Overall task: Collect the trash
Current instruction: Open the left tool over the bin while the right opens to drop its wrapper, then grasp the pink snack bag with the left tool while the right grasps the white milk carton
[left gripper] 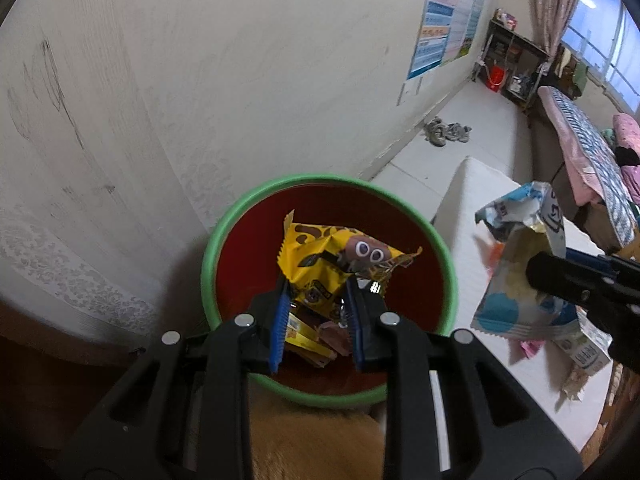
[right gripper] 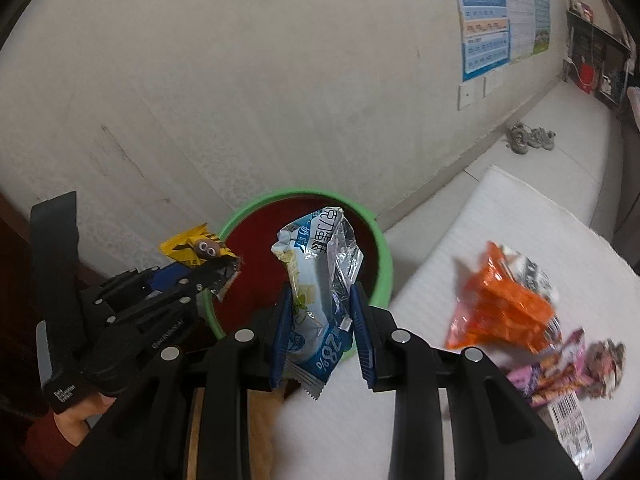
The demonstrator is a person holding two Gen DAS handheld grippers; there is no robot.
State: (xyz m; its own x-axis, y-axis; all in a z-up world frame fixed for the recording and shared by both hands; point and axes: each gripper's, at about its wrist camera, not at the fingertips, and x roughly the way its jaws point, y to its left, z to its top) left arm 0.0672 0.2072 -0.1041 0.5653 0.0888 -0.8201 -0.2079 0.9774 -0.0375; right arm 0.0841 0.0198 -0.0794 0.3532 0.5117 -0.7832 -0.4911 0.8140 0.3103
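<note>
A red bin with a green rim (left gripper: pixel 320 178) stands against the wall. My left gripper (left gripper: pixel 316 284) hangs over its mouth, shut on a yellow snack wrapper (left gripper: pixel 324 256) printed with cartoon eyes. Several wrappers (left gripper: pixel 308 340) lie in the bin's bottom. My right gripper (right gripper: pixel 320 292) is shut on a torn blue-and-white snack bag (right gripper: pixel 316 264), held upright over the near side of the bin's rim (right gripper: pixel 384 264). The right wrist view shows the left gripper (right gripper: pixel 216 276) and its yellow wrapper (right gripper: pixel 192 246) at the bin's left edge. The left wrist view shows the right gripper (left gripper: pixel 538 276) to the bin's right.
A white mat (right gripper: pixel 500 216) right of the bin carries an orange wrapper (right gripper: pixel 504 308), pink wrappers (right gripper: pixel 560 376) and a small carton (left gripper: pixel 584 354). The wall rises just behind the bin. Shoes (right gripper: pixel 528 138) lie on the floor farther back. A hand (right gripper: pixel 76 424) grips the left tool.
</note>
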